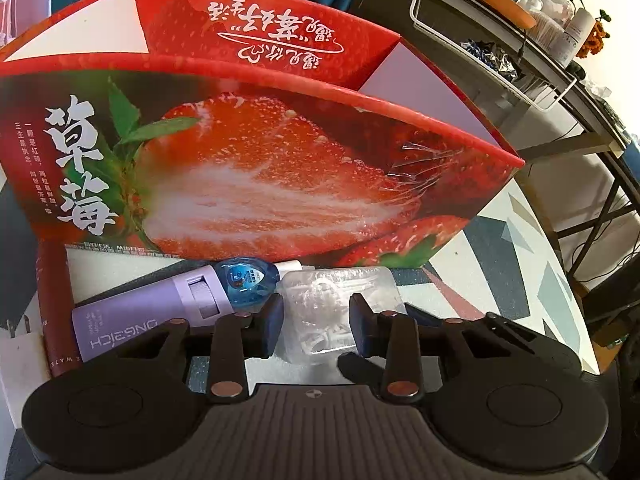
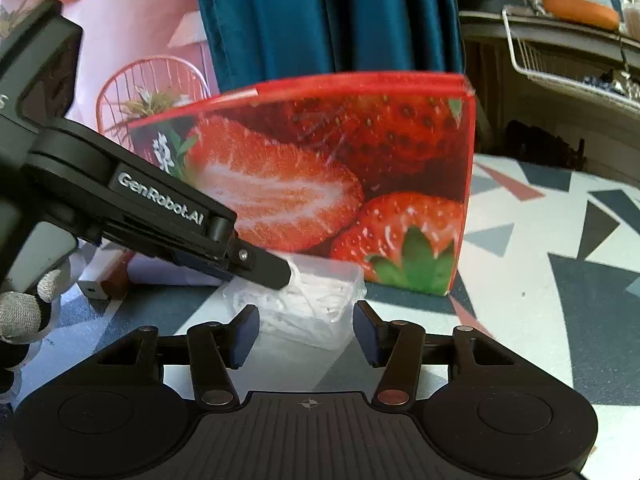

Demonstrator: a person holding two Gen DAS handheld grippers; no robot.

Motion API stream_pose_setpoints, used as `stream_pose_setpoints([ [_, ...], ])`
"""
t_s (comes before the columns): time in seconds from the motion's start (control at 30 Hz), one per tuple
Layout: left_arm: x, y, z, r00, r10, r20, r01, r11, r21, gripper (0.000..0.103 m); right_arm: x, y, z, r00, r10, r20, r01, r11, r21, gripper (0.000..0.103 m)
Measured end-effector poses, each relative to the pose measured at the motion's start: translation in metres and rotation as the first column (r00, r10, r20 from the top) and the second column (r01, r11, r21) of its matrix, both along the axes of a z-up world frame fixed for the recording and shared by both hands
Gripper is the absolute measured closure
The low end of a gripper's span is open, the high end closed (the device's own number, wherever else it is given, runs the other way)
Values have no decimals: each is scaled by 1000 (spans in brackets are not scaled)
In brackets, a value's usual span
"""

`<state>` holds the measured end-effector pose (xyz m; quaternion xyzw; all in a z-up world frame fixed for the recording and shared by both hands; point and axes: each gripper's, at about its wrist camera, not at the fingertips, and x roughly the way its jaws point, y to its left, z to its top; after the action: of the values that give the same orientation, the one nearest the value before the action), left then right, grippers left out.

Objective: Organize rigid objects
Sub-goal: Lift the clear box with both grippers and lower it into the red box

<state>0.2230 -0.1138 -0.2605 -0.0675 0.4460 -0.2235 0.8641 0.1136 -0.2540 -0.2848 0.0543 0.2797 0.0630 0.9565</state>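
Left wrist view: left gripper (image 1: 314,322) angled down at the patterned table (image 1: 520,248), pads closed against both sides of a clear plastic box (image 1: 340,304) lying just before the strawberry carton (image 1: 248,168). Beside it, left: blue-capped bottle (image 1: 244,282), lilac tube (image 1: 152,312), dark red box (image 1: 54,304); a shelf (image 1: 520,40) with a wire rack stands behind. Right wrist view: right gripper (image 2: 306,332) tilted down, jaws partly apart, straddling the near end of the same box (image 2: 316,304), pad contact unclear. Only here: the left gripper's (image 2: 276,272) outside entering from the left onto the box, a gloved hand (image 2: 24,312), blue curtain (image 2: 328,16).
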Motion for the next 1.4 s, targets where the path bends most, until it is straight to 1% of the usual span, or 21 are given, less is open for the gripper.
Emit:
stream_pose_setpoints([
  [0.03, 0, 0, 0, 1000, -1, 2, 1, 1000, -1, 63, 3, -2, -2, 1000, -1, -17, 1, 1000, 5, 53],
  [0.2, 0, 0, -5, 1000, 0, 4, 0, 1000, -16, 61, 2, -1, -2, 1000, 1, -11, -1, 1000, 8, 54],
  [0.43, -10, -1, -4, 1000, -8, 13, 8, 1000, 8, 61, -1, 4, -1, 1000, 5, -3, -5, 1000, -17, 57],
  [0.7, -30, 10, -1, 1000, -13, 19, 13, 1000, 13, 61, -16, 23, 1, 999, 27, -16, -28, 998, -59, 61],
  [0.83, -41, 15, 5, 999, -18, 39, 17, 1000, 3, 61, -25, 35, 7, 999, 36, -7, -37, 994, -106, 62],
  [1.13, -63, 31, 29, 994, -15, 105, 18, 999, -30, 61, -35, 52, 32, 999, 36, 15, -32, 985, -169, 62],
  [1.23, -65, 38, 46, 988, -2, 153, 8, 999, -35, 61, -33, 57, 48, 999, 39, 37, -32, 984, -176, 63],
  [1.4, -75, 55, 82, 972, 41, 231, -22, 996, -83, 61, -31, 68, 86, 993, 60, 103, -37, 978, -207, 63],
])
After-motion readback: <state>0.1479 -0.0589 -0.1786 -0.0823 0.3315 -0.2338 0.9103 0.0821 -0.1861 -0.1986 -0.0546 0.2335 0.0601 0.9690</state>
